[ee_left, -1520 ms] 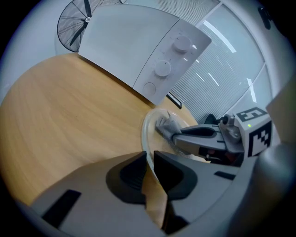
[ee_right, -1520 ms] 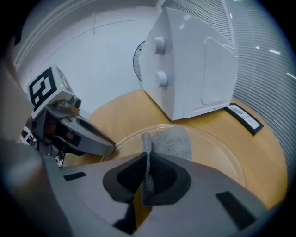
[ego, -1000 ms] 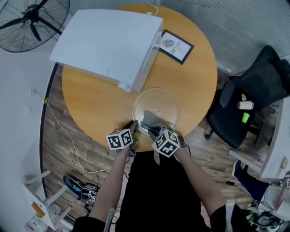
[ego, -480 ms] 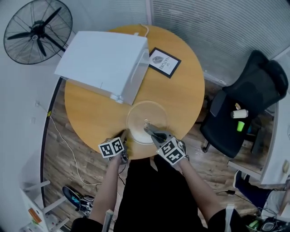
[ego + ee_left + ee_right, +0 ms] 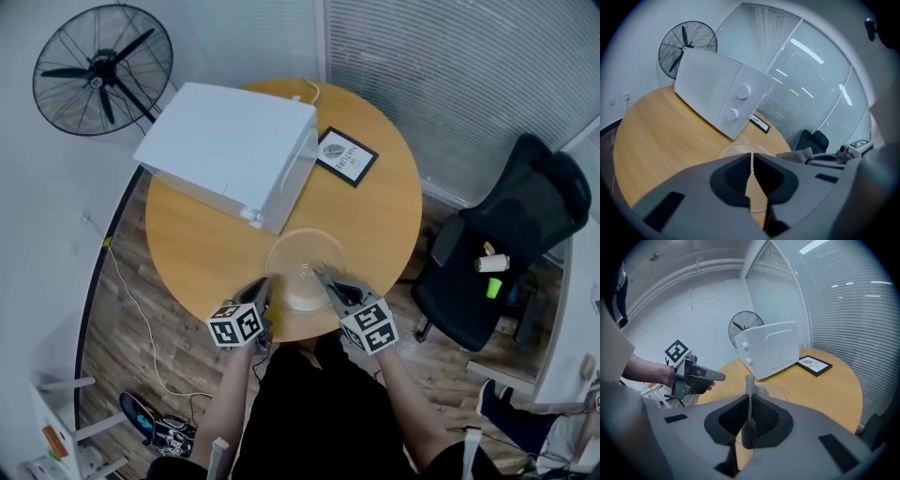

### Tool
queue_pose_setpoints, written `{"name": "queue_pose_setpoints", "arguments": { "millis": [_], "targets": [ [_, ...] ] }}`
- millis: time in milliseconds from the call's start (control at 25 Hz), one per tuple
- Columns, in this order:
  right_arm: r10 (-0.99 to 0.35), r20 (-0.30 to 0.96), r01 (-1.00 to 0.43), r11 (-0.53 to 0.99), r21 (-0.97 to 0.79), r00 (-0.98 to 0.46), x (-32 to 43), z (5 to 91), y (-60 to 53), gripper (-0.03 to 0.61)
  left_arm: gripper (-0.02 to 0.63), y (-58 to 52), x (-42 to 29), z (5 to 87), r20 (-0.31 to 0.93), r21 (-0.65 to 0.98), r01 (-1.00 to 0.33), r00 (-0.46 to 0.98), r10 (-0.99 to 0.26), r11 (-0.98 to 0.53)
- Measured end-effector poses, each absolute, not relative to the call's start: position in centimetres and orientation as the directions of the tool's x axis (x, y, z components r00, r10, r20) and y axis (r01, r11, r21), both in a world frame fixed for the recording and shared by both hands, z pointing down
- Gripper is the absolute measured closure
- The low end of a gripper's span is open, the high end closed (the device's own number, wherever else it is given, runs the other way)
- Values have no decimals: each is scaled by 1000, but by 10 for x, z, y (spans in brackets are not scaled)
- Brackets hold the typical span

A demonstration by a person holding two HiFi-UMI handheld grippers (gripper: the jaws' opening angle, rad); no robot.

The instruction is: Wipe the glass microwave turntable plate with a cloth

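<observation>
Round wood table [image 5: 187, 244] with white microwave [image 5: 225, 150].
Left gripper [image 5: 261, 289] has just closed on the plate [image 5: 314, 246] rim; right gripper [image 5: 328, 279] pinches cloth [image 5: 749, 399]; card [image 5: 347, 157] words too small.

A round wooden desk [image 5: 197, 234] stands on a plank floor [image 5: 131, 347]. On its far side sits a white microwave [image 5: 230, 150], with a black-framed card [image 5: 346, 157] lying flat just beside it. A black fan [image 5: 103, 70] stands beyond the microwave, near the wall. Slatted blinds [image 5: 450, 75] cover the window. At the right, a black office chair [image 5: 506, 234] carries a white cup [image 5: 491, 263]. A white cable [image 5: 131, 291] trails over the floor.
</observation>
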State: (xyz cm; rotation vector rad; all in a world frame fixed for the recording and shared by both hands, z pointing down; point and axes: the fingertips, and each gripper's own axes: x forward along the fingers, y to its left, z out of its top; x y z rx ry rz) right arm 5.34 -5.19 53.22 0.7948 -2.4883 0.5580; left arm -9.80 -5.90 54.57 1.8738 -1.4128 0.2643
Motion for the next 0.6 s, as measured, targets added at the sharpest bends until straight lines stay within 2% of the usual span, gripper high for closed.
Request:
{"name": "queue_pose_setpoints", "arguments": {
  "millis": [600],
  "targets": [
    [-677, 369, -762, 626, -167, -637, 50, 421, -33, 551, 617, -29, -107, 427, 362, 356, -846, 516, -776, -397]
  ]
}}
